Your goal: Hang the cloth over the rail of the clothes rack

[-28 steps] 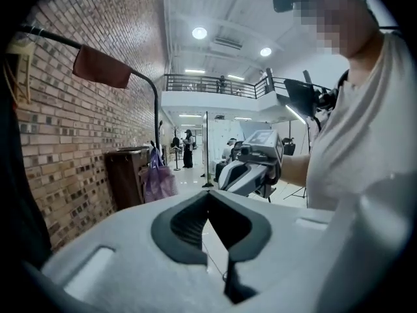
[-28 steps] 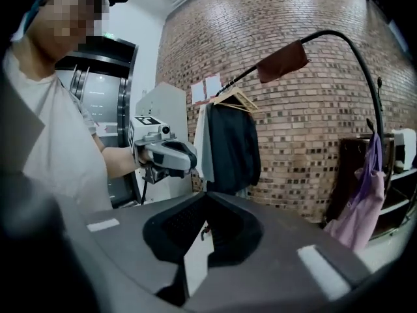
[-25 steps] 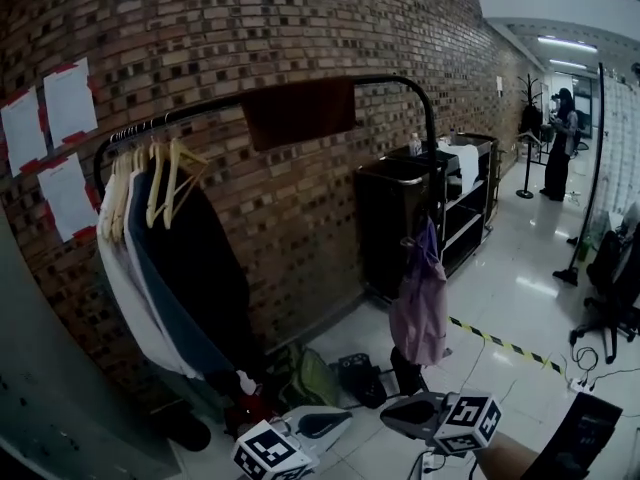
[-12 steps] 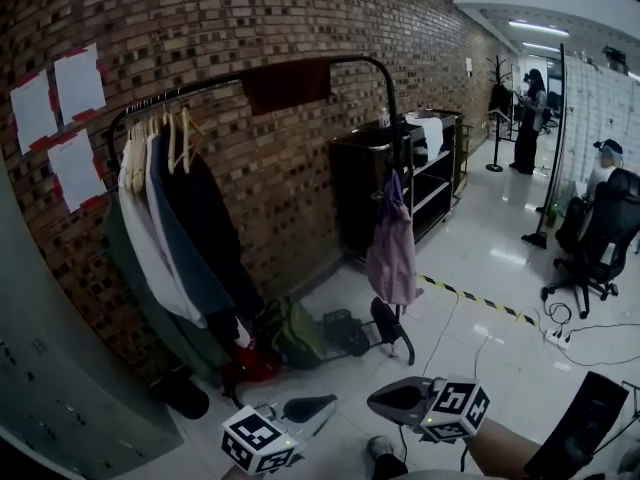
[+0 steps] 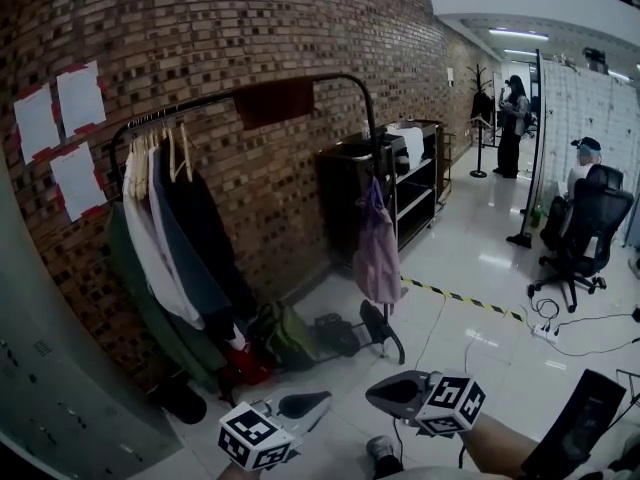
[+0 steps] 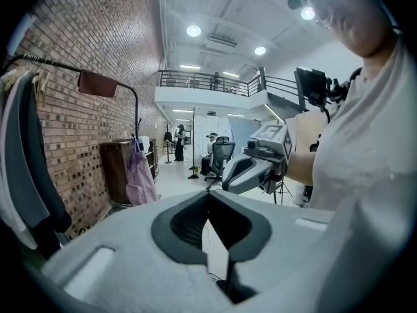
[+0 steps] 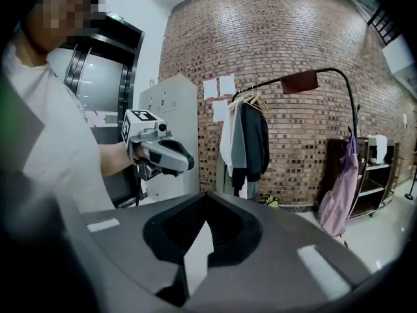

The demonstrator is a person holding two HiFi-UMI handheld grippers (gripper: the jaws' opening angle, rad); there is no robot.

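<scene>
Already draped, the cloth (image 5: 275,101) is a dark reddish-brown rectangle folded over the black rail (image 5: 212,102) of the clothes rack (image 5: 371,138), and its visible half hangs short and flat. In the head view it sits near 12 o'clock, on the upper span just before the rail bends downward. Garments on hangers (image 5: 165,228) crowd the rail toward 9 o'clock of the cloth, apart from it. A pale purple bag (image 5: 378,248) hangs from the upright toward 4 o'clock. Neither gripper touches the cloth. The left gripper (image 5: 322,400) and the right gripper (image 5: 372,394) are held low at 6 o'clock of the head view, well apart from the rack, their tips turned toward each other. A bare forearm (image 5: 500,453) runs from the right gripper toward 5 o'clock. Each gripper's own view shows its jaws closed together with nothing between them.
</scene>
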